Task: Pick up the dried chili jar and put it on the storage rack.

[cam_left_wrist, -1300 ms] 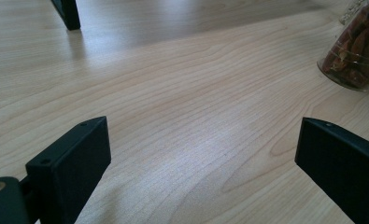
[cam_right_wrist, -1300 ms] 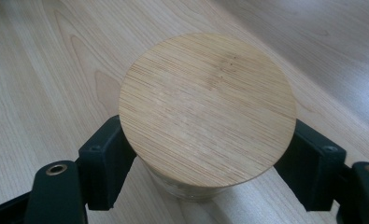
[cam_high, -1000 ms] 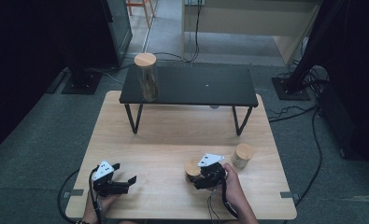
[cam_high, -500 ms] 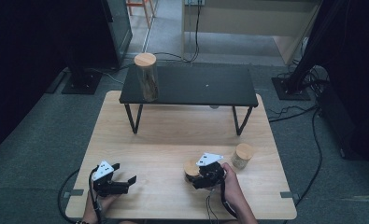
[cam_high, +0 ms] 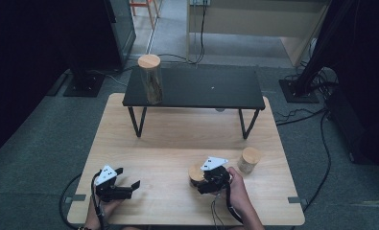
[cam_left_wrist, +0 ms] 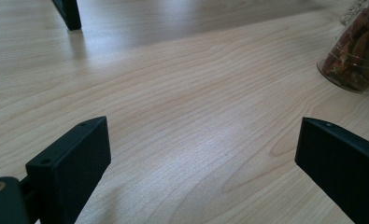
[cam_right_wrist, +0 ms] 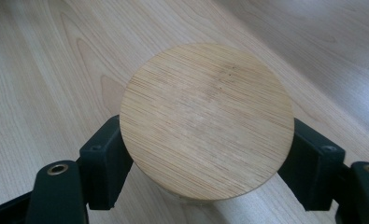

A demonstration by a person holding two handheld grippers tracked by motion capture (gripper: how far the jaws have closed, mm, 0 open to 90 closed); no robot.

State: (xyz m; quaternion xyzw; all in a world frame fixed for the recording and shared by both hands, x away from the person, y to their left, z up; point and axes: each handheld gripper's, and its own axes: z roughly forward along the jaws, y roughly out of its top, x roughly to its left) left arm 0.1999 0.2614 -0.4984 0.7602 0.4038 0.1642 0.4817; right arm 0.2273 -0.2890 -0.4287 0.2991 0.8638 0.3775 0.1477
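Clamping a small glass jar (cam_right_wrist: 205, 121) from either side, the right gripper (cam_high: 202, 178) has its two black jaws pressed against the jar just under its round bamboo lid (cam_high: 195, 171); the lid is pale, fine-grained and flat, wider than the glass beneath; the jar stands upright on the wooden table (cam_high: 177, 143), its long axis vertical and the lid facing up, at the near right of the tabletop; the left gripper (cam_high: 129, 186) rests at the near left with jaws spread wide and nothing between them; a second small lidded jar (cam_high: 249, 160) stands just right of the held one; farther back, a tall lidded jar (cam_high: 150, 79) stands on a black low shelf (cam_high: 211, 88).
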